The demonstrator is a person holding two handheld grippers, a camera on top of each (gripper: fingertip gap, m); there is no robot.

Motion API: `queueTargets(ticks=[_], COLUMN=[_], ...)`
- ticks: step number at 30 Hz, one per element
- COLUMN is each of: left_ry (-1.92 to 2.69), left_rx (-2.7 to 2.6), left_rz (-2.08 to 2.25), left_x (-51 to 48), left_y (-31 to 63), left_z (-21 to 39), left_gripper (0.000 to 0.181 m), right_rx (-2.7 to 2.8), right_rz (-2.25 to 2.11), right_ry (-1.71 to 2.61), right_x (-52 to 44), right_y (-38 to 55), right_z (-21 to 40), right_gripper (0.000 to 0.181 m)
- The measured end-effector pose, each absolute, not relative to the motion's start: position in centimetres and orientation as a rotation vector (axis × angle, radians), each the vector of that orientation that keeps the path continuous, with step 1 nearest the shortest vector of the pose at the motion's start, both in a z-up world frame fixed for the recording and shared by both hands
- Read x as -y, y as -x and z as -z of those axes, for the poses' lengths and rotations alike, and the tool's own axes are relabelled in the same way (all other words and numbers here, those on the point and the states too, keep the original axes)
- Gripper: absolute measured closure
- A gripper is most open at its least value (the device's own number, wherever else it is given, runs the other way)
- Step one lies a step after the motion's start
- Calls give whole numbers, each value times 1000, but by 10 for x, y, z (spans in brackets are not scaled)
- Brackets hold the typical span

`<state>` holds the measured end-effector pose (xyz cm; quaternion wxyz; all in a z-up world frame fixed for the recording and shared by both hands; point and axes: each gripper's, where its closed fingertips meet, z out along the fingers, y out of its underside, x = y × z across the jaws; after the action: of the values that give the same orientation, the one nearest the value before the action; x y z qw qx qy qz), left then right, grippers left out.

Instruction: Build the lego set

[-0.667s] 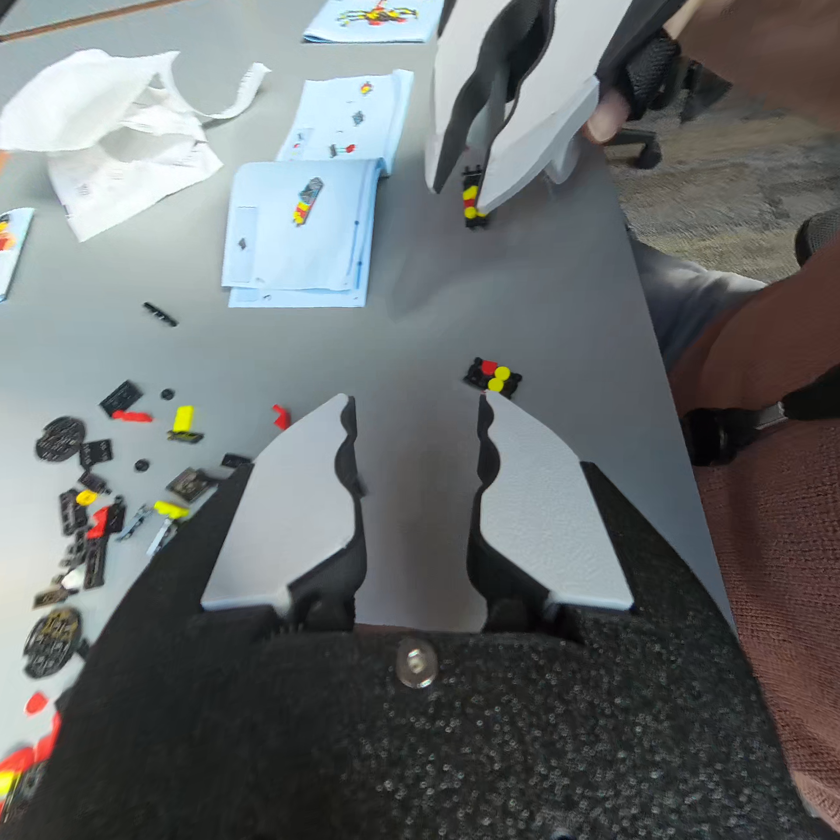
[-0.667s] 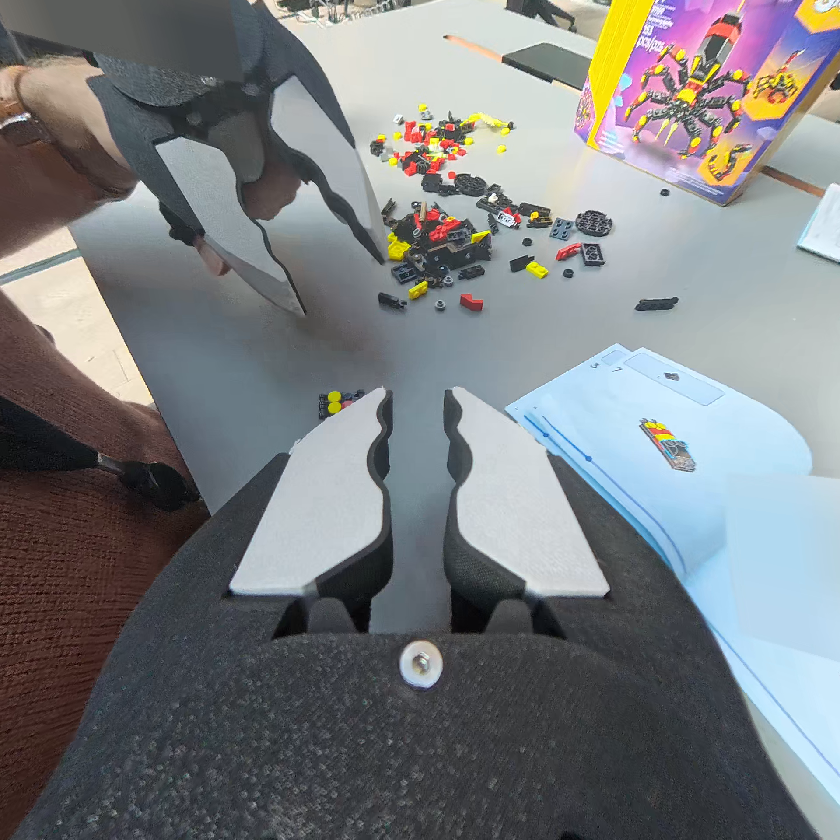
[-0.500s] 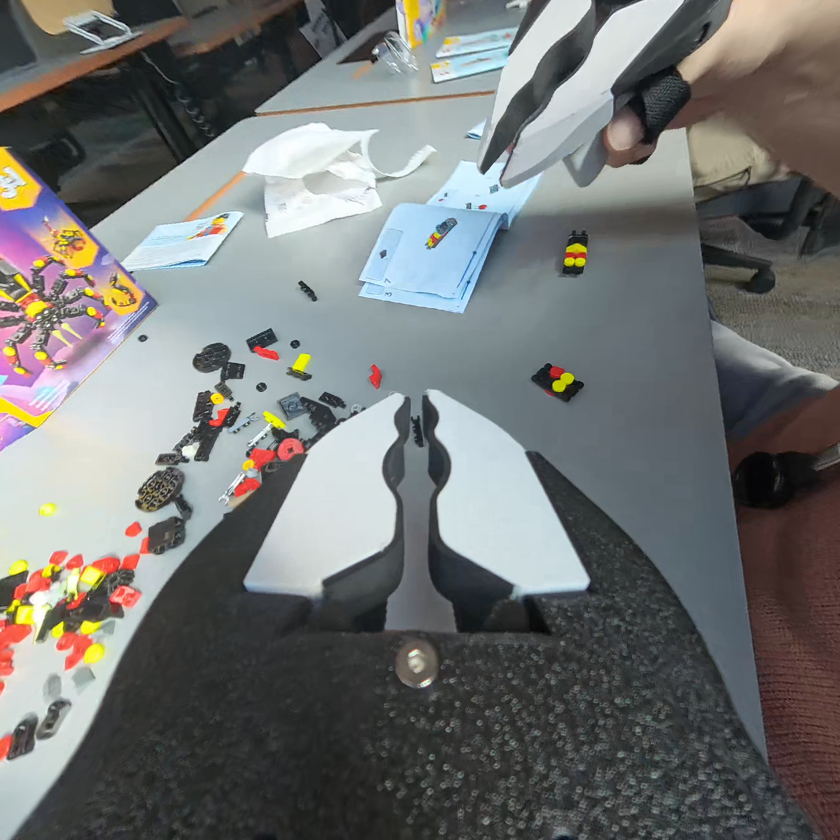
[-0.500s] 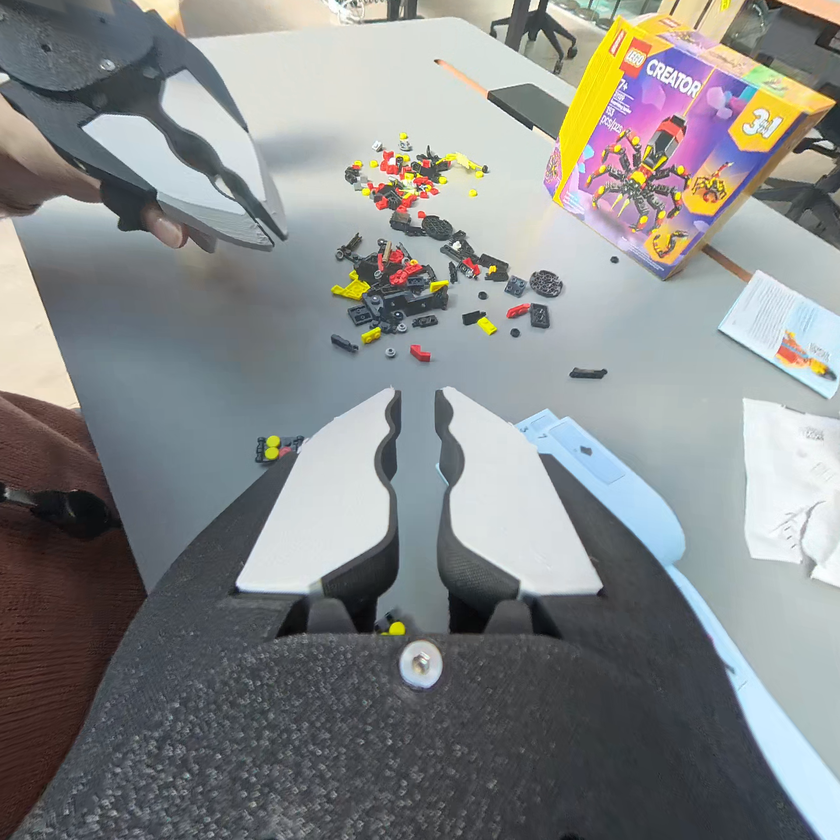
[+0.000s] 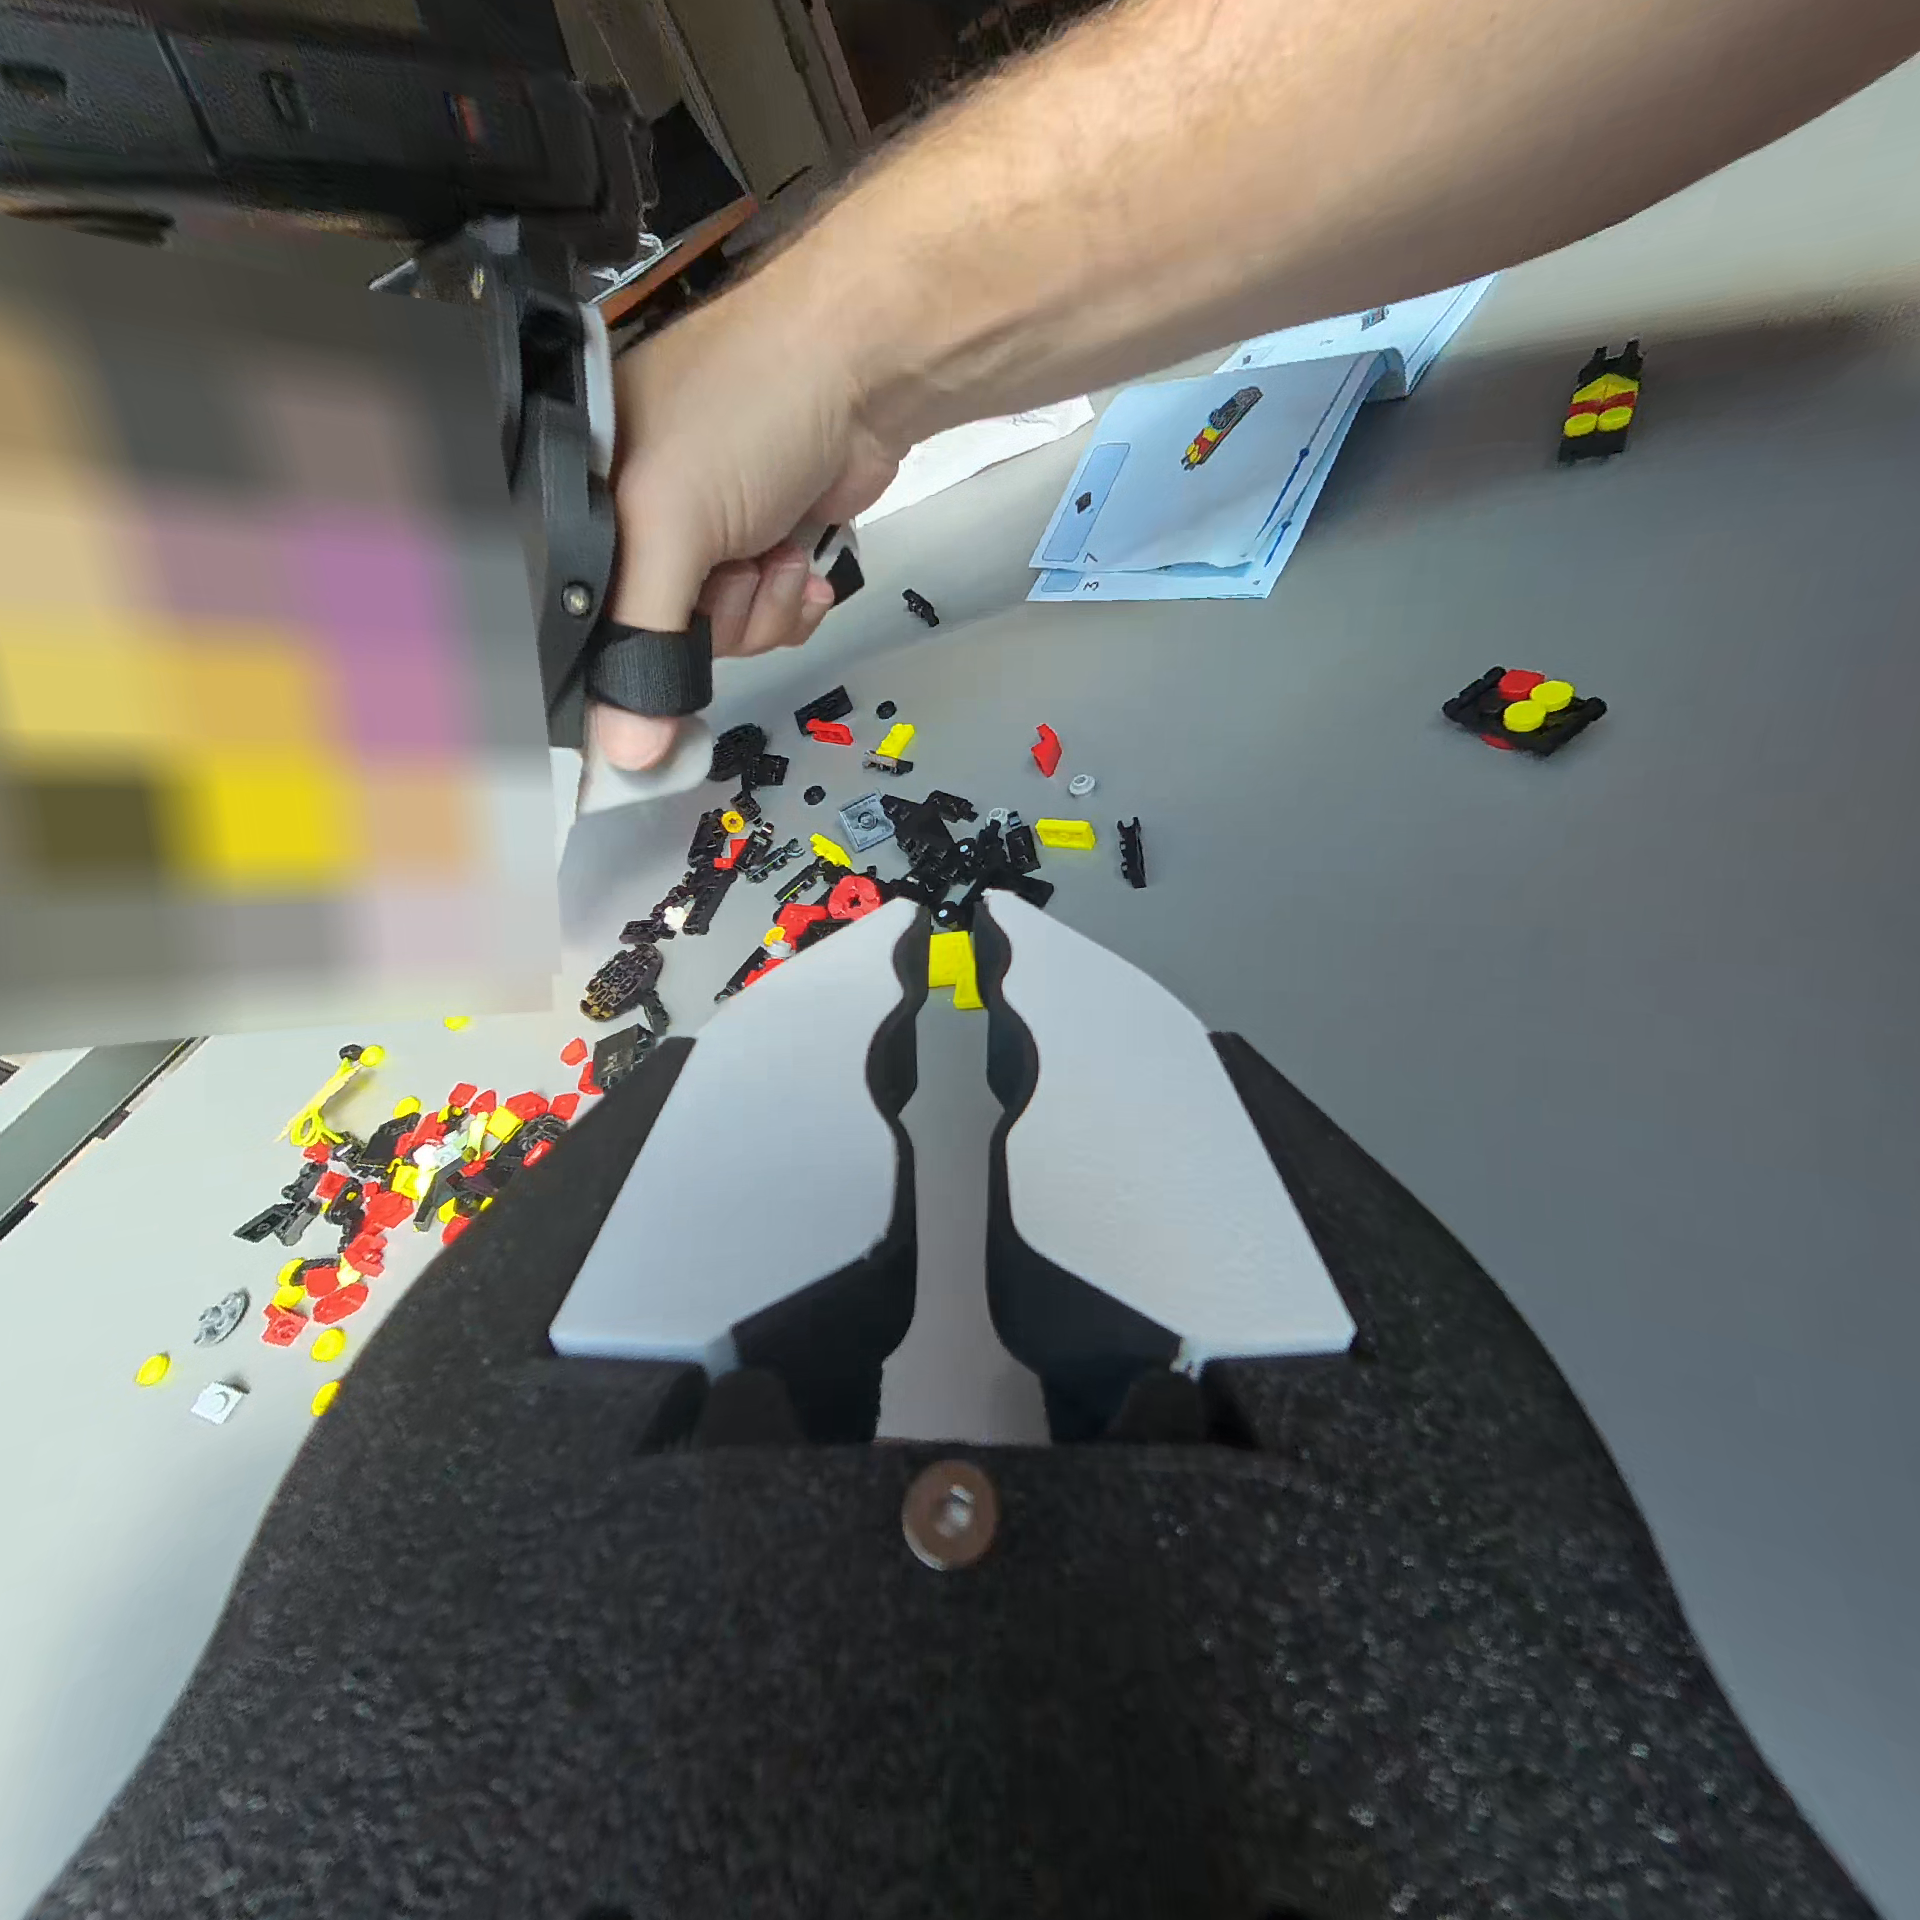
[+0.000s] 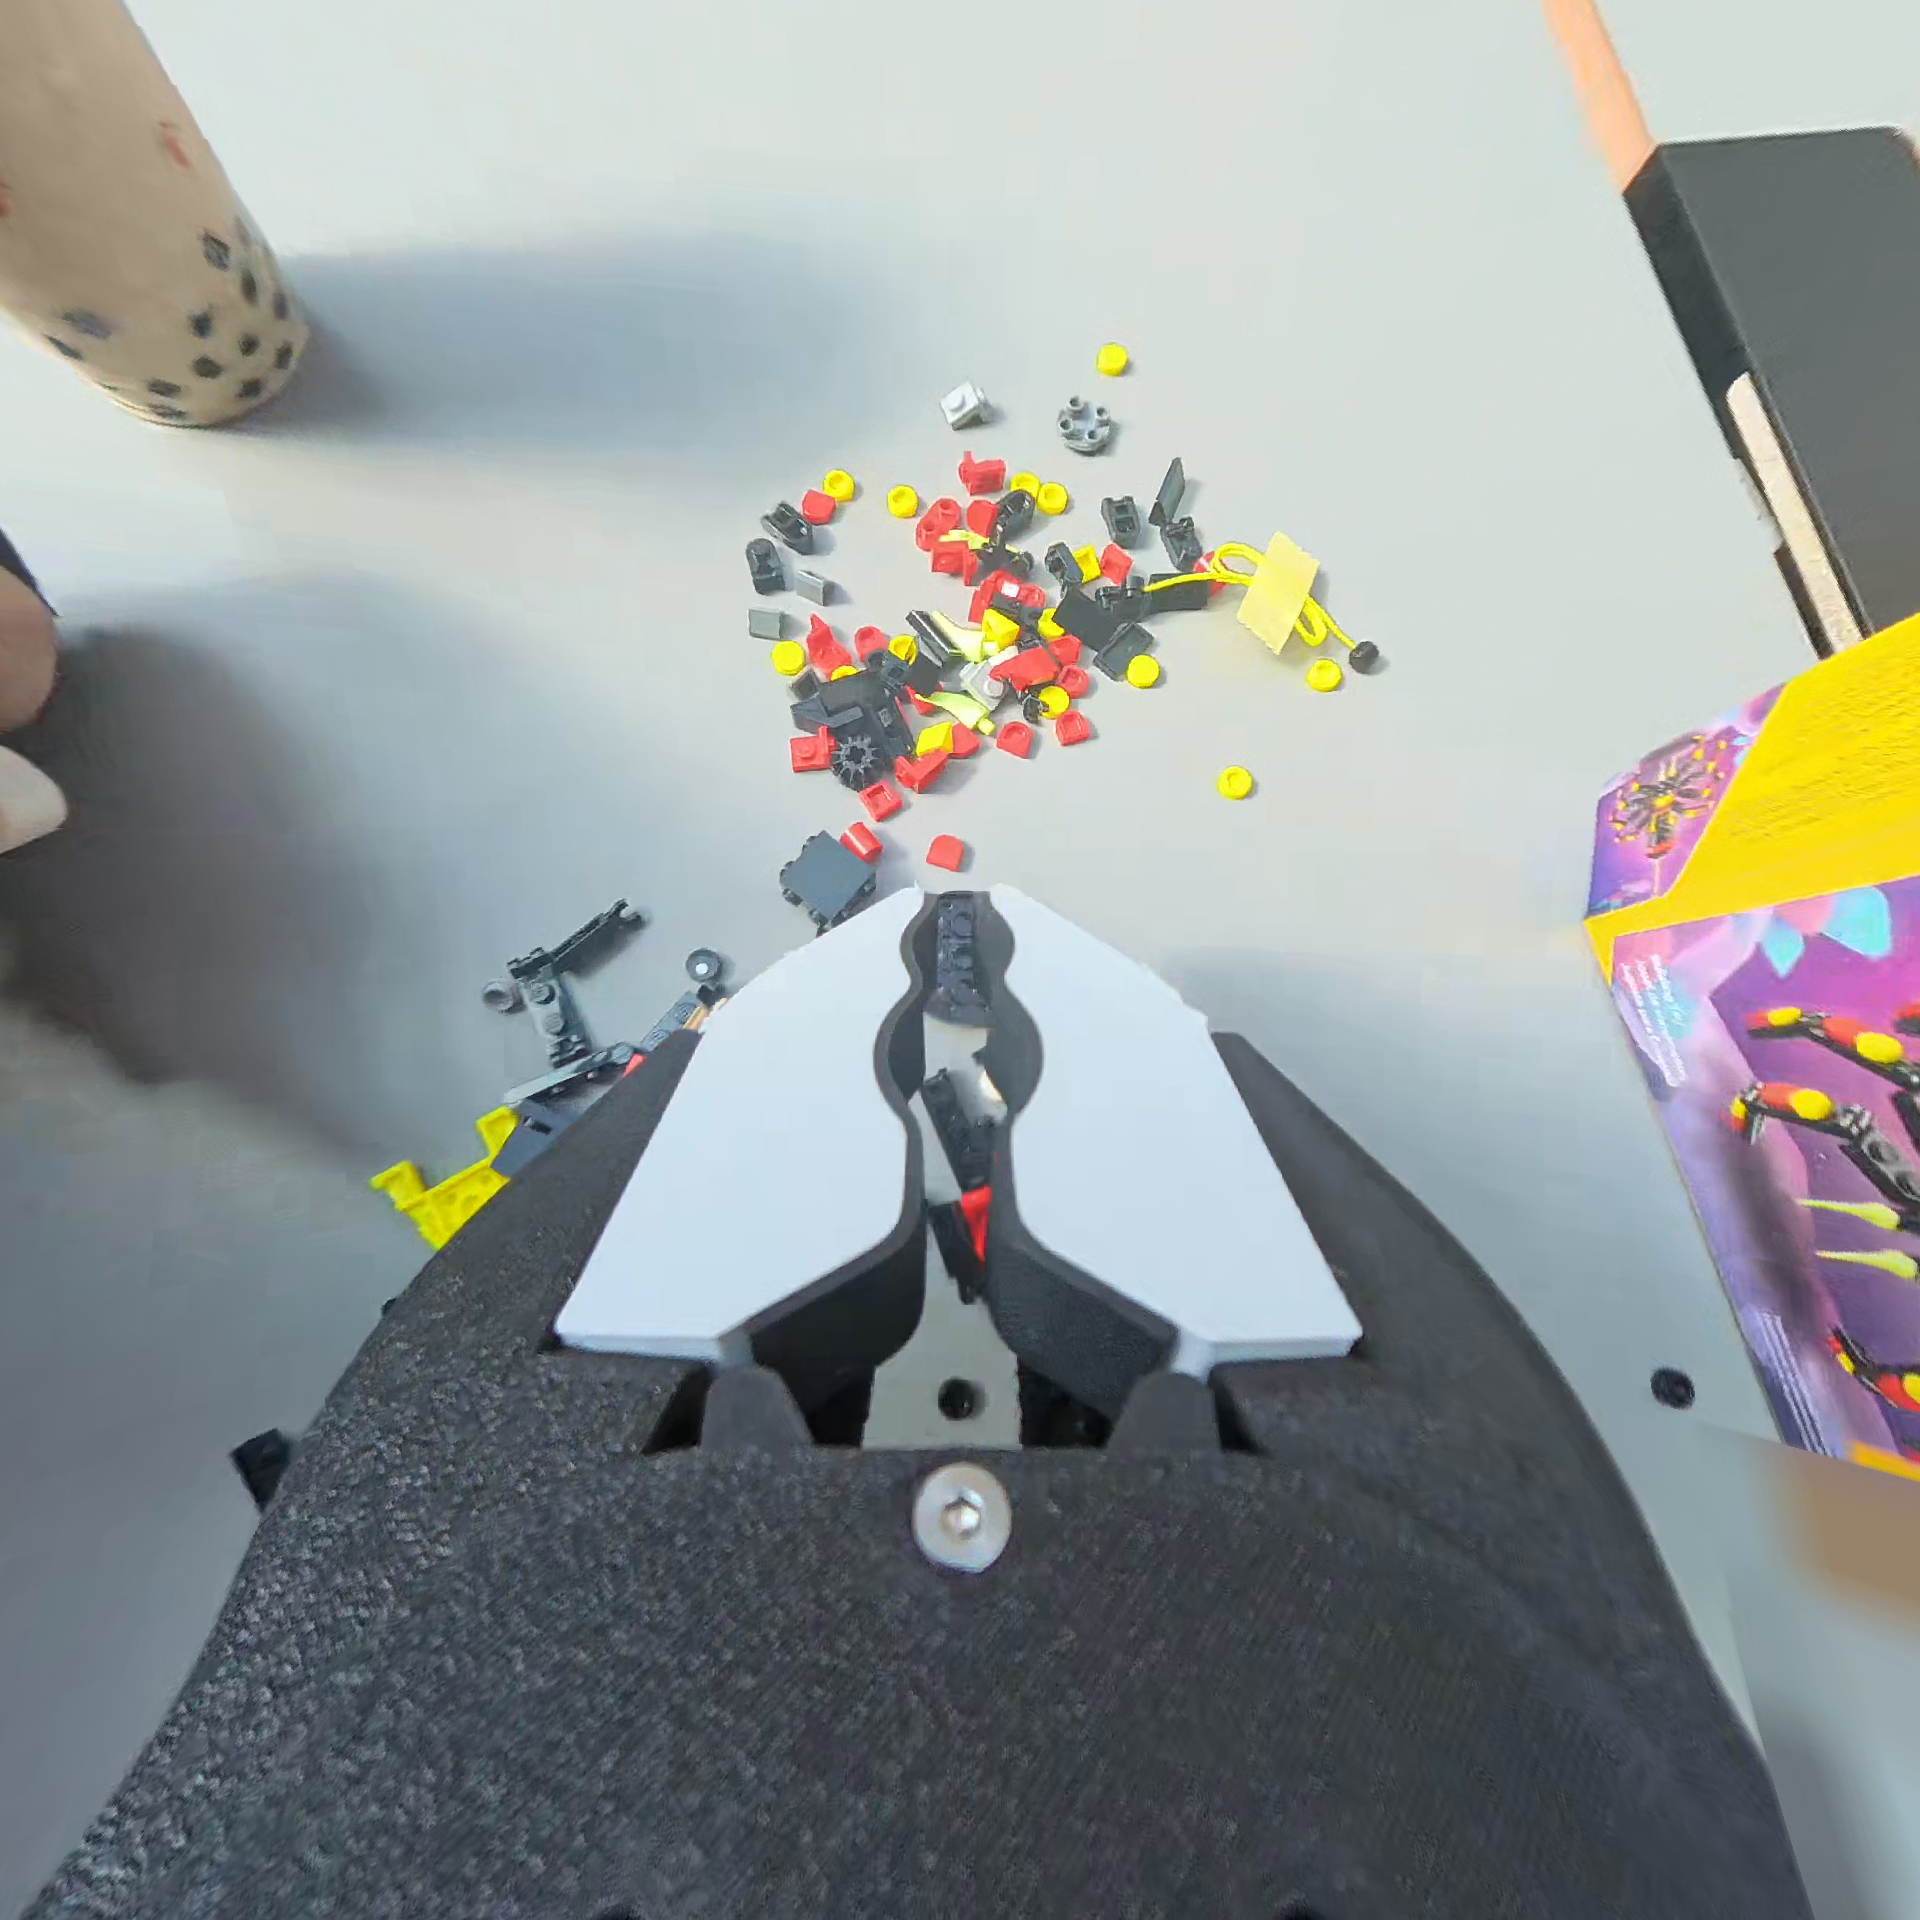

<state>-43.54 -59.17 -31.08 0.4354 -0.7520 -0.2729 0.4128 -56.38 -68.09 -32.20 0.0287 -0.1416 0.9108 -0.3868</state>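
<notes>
Grey tabletop (image 5: 1558, 1091) spreads under both my tools, strewn with loose black, red and yellow bricks. At its right edge in my right wrist view stands the purple-and-yellow set box (image 6: 1766, 1039), with a tan spotted cup (image 6: 135, 229) at far left. Open pale-blue instruction booklets (image 5: 1195, 488) lie beyond the bricks in my left wrist view, and past them a long black assembly with red and yellow studs (image 5: 1600, 400) sits well apart from a squat black assembly with red and yellow rounds (image 5: 1522, 710).

My right gripper (image 6: 956, 904) points down over the nearer pile; its jaws stand narrow, and a dark studded plate (image 6: 961, 961) shows between the tips, though I cannot tell whether they clamp it or it lies on the table beneath. The farther pile of small pieces (image 6: 977, 634) lies just ahead of those tips.

My left gripper (image 5: 948, 912) is nearly closed and empty, tips just short of the black cluster (image 5: 956, 842), with a yellow brick (image 5: 951, 966) visible below in the gap.
</notes>
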Motion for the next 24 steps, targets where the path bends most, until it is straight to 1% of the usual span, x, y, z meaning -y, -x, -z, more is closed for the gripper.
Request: queueTargets(ticks=[1,4,11,14,16,17,22,24], left_ry=[1864,1829,1793,1786,1785,1786,1801,1807], left_rx=[684,718,722,715,711,710,707,707], left_rz=[-1017,-981,-978,-971,-971,-971,-974,-974], left_x=[592,595,597,596,595,595,594,594], left_y=[436,436,435,434,433,433,433,433], left_z=[311,310,306,305,304,305,306,307], left_gripper=[174,174,174,174,174,174,174,174], right_rx=[-2824,-2863,-2949,-2915,-2906,-2913,-2916,-2929], right_rz=[1151,1006,905,902,888,892,902,926], right_ry=[459,501,584,555,570,585,594,585], right_x=[689,699,705,711,712,713,711,711], right_y=[565,564,561,558,556,556,556,560], right_z=[333,356,372,372,373,373,371,370], right_gripper=[174,169,167,169,179,181,181,175])
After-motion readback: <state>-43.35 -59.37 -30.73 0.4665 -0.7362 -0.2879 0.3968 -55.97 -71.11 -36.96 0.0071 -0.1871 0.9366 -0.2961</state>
